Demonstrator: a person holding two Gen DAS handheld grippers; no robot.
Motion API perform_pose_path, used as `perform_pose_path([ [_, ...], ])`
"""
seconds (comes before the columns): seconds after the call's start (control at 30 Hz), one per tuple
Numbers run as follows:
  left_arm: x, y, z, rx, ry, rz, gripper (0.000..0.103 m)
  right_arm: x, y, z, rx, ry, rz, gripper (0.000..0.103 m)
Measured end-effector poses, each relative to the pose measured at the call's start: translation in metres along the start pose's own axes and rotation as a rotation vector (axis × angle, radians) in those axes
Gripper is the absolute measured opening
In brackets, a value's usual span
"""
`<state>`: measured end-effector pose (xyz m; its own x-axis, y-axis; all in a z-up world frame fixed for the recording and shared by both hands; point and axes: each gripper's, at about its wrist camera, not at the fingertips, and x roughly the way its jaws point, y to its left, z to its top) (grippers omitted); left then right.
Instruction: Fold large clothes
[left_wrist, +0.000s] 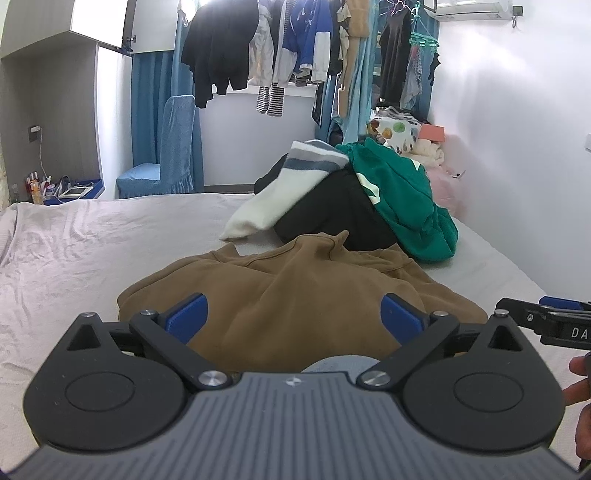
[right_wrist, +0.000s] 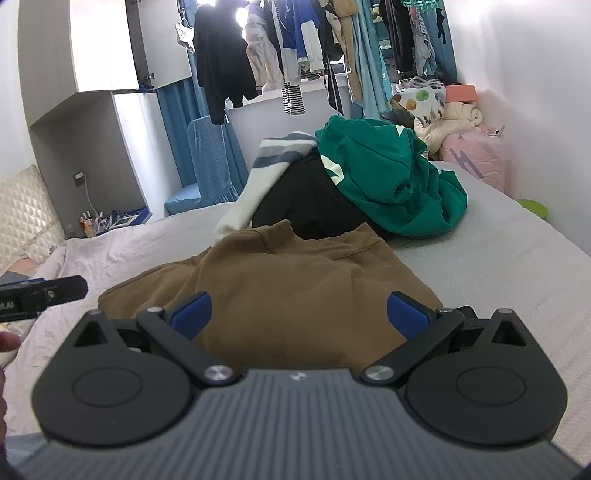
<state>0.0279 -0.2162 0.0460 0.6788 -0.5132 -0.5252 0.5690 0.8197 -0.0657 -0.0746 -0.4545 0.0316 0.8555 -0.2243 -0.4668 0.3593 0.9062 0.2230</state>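
**Barely begun: brown top down, pile untouched**

So far the brown sweatshirt (left_wrist: 295, 291) lies on the bed (left_wrist: 92, 251) directly ahead of both sets of jaws, bunched and creased rather than spread flat, with no neat fold visible in it. The left gripper (left_wrist: 293, 314) has its jaws spread as wide as they go, with nothing pinched between the blue pads; the cloth only lies beyond and beneath them. The right gripper (right_wrist: 299, 314) is likewise fully spread and empty, hovering just beside the left one over the near edge of the same garment.

Beyond the jaws, past the sweatshirt's far edge, a heap waits: a green hoodie (right_wrist: 388, 184), a black garment (right_wrist: 303, 199) and a white-and-grey striped piece (left_wrist: 280, 184), all crumpled. By my reading, the sweatshirt's folding is unfinished or hardly started, and the heap is all still to do.
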Motion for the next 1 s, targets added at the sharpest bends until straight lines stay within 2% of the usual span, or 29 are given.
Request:
perform_pose_path([
  [1.0,-0.0066,-0.0053,-0.0016,0.013,-0.003,0.018,0.102,-0.0006,-0.0023,-0.0004,-0.005,0.003,-0.009,0.103],
])
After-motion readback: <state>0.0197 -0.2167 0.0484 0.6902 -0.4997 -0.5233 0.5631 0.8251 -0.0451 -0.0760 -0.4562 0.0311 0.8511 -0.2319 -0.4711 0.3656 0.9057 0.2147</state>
